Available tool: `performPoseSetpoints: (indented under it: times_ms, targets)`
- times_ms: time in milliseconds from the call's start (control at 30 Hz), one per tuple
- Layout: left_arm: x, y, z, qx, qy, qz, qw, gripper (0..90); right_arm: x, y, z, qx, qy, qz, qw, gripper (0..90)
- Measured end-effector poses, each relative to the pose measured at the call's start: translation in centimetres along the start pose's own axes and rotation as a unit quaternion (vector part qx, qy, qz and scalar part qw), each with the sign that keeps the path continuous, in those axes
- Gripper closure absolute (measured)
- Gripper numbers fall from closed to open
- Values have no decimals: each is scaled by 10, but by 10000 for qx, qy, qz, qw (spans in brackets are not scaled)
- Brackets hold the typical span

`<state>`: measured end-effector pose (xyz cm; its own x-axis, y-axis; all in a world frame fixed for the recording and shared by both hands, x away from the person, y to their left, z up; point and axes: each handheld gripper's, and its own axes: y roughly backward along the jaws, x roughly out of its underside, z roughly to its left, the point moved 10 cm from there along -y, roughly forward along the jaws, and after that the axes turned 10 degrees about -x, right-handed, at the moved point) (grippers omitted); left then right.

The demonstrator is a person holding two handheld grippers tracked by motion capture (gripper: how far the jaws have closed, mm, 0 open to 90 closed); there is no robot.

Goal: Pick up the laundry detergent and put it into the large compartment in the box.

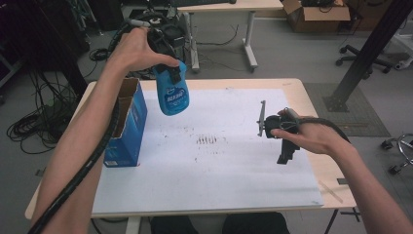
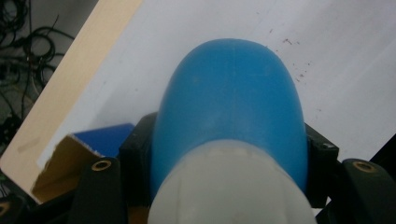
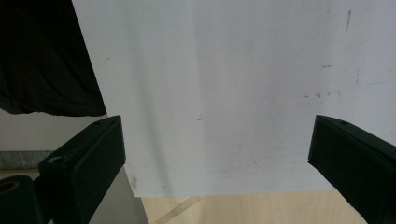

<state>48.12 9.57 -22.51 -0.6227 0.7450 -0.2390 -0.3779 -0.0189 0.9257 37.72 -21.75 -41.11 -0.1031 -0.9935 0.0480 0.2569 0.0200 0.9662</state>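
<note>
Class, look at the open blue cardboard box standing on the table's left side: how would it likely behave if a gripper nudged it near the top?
The blue box stands tall on a narrow base, so it may tip. Its open flaps suggest thin card that probably flexes. It looks light and might slide on the white sheet.

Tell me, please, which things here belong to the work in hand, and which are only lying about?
In use:
- blue bottle, clamped in the left claw
- open blue box beside it, probably
- right claw, open and empty

Lying about:
- white sheet
- cardboard box on the floor
- far desk
</note>
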Motion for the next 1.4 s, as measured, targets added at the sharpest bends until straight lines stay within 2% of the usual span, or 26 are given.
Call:
performPoseSetpoints:
  times_ms: [100, 133, 167, 233, 400, 467, 500, 567, 600, 733, 767, 867, 933, 1000, 1033, 1167, 1200, 1233, 1300, 1400]
  targets:
    - [9, 7, 8, -53, 262, 25, 9996, 375, -1, 1, -2, 6, 24, -25, 10000, 37]
    - [15, 10, 14, -88, 455, 58, 9989, 375, -1, 1, -2, 7, 18, -17, 10000, 37]
    - [15, 10, 14, -88, 455, 58, 9989, 375, -1, 1, -2, 7, 18, -17, 10000, 37]
    - [23, 14, 20, -146, 634, 74, 9979, 375, -2, 2, -3, 9, 30, -28, 10000, 37]
    - [44, 22, 35, -258, 1133, 149, 9931, 375, 0, 3, -3, 6, -2, -30, 10000, 37]
    - [54, 25, 41, -265, 1411, 248, 9893, 375, -1, 4, -4, 28, 18, -52, 10000, 37]
    - [60, 27, 45, -265, 1626, 308, 9859, 375, -1, 4, -4, 26, 5, -61, 10000, 37]
    - [69, 30, 52, -323, 1846, 336, 9817, 376, -1, 4, -4, 30, -2, -61, 10000, 37]
    - [72, 31, 55, -357, 1921, 321, 9802, 376, -2, 4, -4, 32, 23, -83, 10000, 37]
    - [90, 34, 66, -555, 2295, 338, 9711, 376, -2, 4, -5, 54, 31, -78, 10000, 38]
    - [93, 34, 67, -570, 2351, 345, 9697, 376, -2, 4, -5, 63, 28, -75, 9999, 37]
    - [103, 35, 73, -626, 2656, 310, 9616, 376, -2, 4, -5, 83, 23, -67, 9999, 37]
    - [107, 35, 75, -631, 2800, 303, 9574, 376, -3, 3, -5, 74, 29, -63, 9999, 37]
    - [113, 35, 77, -695, 2994, 284, 9512, 376, -3, 3, -5, 87, 26, -53, 9999, 38]
    - [115, 34, 78, -724, 3020, 293, 9501, 376, -3, 3, -5, 89, 20, -42, 9999, 37]
    - [127, 29, 80, -845, 3194, 428, 9429, 376, -3, 3, -6, 114, 33, -36, 9999, 37]
    - [130, 28, 83, -914, 3324, 395, 9379, 376, -4, 2, -6, 111, 38, -43, 9999, 38]
    - [132, 28, 84, -940, 3341, 409, 9370, 376, -4, 2, -6, 117, 54, -51, 9999, 37]
    - [138, 24, 85, -969, 3415, 487, 9336, 376, -4, 2, -5, 115, 39, -22, 9999, 38]
    - [145, 17, 86, -940, 3480, 532, 9313, 376, -5, 1, -6, 114, 58, -19, 9999, 37]
